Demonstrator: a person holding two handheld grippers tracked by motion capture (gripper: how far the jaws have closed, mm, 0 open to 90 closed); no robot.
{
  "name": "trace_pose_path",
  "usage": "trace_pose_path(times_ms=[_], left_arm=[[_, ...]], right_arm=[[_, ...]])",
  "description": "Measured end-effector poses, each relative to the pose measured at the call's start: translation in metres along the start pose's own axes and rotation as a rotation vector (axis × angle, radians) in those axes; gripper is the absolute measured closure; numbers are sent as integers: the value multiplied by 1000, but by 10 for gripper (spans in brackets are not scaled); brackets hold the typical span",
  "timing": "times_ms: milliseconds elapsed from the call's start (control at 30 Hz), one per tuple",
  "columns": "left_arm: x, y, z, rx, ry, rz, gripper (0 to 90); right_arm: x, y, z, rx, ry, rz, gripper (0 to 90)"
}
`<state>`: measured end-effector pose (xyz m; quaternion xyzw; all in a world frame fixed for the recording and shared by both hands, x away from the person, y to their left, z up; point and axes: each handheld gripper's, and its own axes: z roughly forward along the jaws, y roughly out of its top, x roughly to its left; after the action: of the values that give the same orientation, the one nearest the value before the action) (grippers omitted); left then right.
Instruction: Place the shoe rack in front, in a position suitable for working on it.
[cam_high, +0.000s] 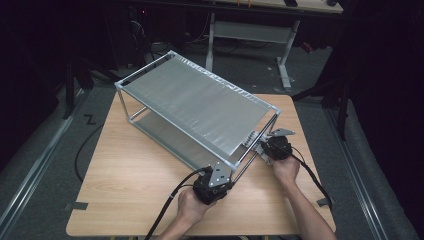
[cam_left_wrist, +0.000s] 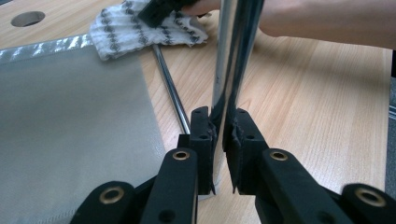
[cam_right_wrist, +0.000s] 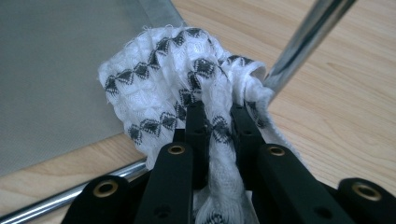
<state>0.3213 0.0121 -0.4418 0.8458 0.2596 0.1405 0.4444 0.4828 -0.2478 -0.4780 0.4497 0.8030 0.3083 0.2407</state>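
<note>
L gripper (cam_left_wrist: 219, 133) clamps rack post (cam_left_wrist: 231, 51); R gripper (cam_right_wrist: 219, 119) pinches cloth (cam_right_wrist: 177, 74).

White cloth (cam_right_wrist: 187, 88) with black diamond pattern, bunched against chrome rack post (cam_right_wrist: 303, 42); two-tier metal rack (cam_high: 195, 102) standing upright on counter (cam_high: 130, 175).

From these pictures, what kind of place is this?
Probably a lab or workshop: a plain wooden table bearing a metal rack, dark surroundings, floor cables, another desk frame behind.
</note>
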Motion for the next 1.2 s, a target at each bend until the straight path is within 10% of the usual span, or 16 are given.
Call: trace_pose_path(times_ms=[633,1200], left_arm=[[1,-4,-3,-22,15,-18,803],[5,11,-25,-107,55,-48,803]], right_arm=[[38,-21,-15,16,90,-121,823],[35,-20,-9,23,78,-111,827]])
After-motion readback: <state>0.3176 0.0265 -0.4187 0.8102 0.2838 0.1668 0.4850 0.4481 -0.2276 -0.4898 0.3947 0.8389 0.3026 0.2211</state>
